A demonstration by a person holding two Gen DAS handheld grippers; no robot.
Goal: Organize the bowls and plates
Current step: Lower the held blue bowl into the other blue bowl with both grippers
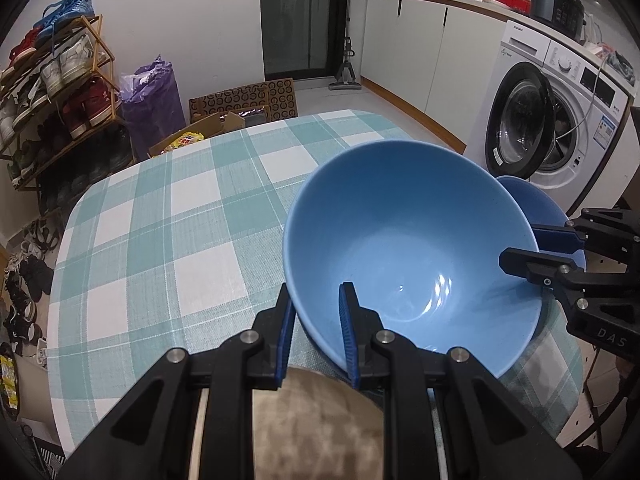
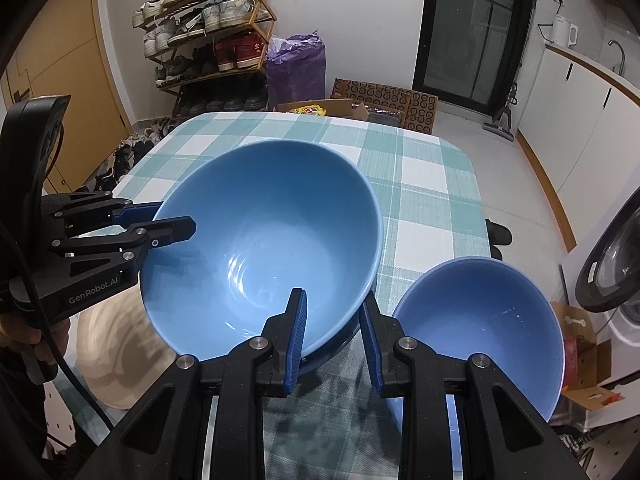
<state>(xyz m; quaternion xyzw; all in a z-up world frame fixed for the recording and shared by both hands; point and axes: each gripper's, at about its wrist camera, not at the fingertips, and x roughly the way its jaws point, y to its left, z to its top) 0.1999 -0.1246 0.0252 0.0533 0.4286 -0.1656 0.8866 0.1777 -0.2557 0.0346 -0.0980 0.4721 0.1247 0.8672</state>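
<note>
Left gripper (image 1: 318, 330) bites the near rim of the big light-blue bowl (image 1: 408, 248), one pad inside, one outside, jaws narrow and clamped. That bowl hangs tilted over the checked tablecloth (image 1: 168, 220), and the right gripper (image 1: 538, 246) pinches its far rim. Glazed ceramic by the look: stiff, slick, breakable, probably weighty, so a rim grip on both sides seems the sound choice. A tan shape below the fingers is too blurred to name.

Over to the right wrist view: the right gripper (image 2: 334, 338) clamps the big bowl (image 2: 260, 240) at its near edge; a darker rim shows beneath, hard to identify. The smaller blue bowl (image 2: 480, 324) sits just beside, its base hidden.
</note>
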